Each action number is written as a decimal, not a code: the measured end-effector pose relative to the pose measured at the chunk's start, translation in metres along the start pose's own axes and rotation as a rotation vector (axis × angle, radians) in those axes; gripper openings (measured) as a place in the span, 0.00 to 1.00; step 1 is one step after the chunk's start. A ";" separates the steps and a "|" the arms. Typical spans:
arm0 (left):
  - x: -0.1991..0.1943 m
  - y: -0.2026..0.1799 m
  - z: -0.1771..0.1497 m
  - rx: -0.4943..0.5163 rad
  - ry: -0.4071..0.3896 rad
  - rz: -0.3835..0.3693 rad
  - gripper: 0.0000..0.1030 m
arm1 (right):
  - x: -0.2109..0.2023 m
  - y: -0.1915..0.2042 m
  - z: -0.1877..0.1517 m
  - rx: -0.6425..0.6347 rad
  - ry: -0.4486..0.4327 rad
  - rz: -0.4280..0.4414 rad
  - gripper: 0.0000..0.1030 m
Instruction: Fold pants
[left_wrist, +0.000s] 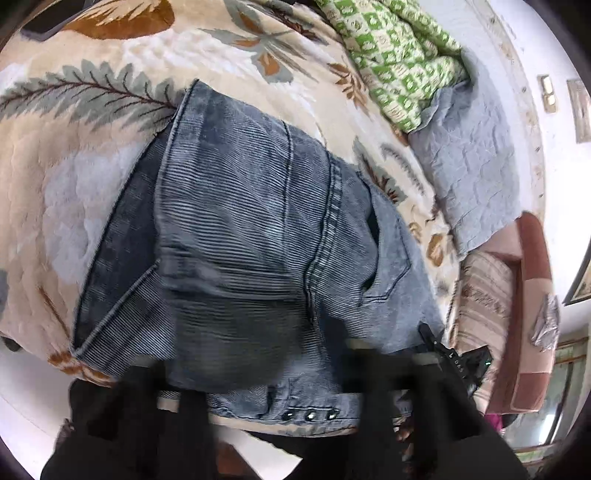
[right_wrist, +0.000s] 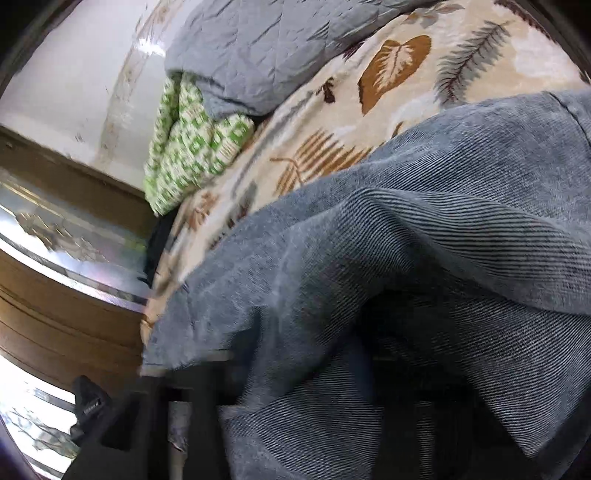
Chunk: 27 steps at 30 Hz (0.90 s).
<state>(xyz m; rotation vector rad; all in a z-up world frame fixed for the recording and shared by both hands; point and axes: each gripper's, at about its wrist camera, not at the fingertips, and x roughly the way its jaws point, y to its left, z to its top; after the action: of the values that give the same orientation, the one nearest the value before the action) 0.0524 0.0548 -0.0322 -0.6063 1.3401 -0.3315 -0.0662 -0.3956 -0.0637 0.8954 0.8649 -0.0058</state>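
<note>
Faded blue-grey denim pants (left_wrist: 240, 229) lie partly folded on a cream leaf-patterned blanket (left_wrist: 92, 166). Black left gripper (left_wrist: 266, 413) stands spread wide at their studded waistband. Right gripper (right_wrist: 295, 417) is buried under denim; I cannot tell its state.

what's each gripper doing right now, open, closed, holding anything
Left gripper: fingers spread wide apart, open, poised over the waistband end of the jeans.
Right gripper: denim is draped over and between its fingers; cannot tell whether it is clamped.
</note>
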 end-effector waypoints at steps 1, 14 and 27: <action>-0.003 0.001 0.000 0.001 -0.007 0.002 0.10 | -0.004 0.003 0.000 -0.007 -0.001 0.007 0.14; -0.044 0.017 -0.023 -0.005 -0.062 -0.046 0.08 | -0.095 0.027 -0.033 -0.097 -0.062 0.109 0.20; -0.027 0.013 -0.006 -0.010 -0.051 -0.001 0.08 | -0.013 -0.014 -0.026 0.096 -0.001 0.082 0.12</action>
<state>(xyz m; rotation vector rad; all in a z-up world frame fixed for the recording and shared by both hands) 0.0391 0.0794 -0.0187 -0.6196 1.2935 -0.3087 -0.0969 -0.3914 -0.0728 1.0200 0.8319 0.0238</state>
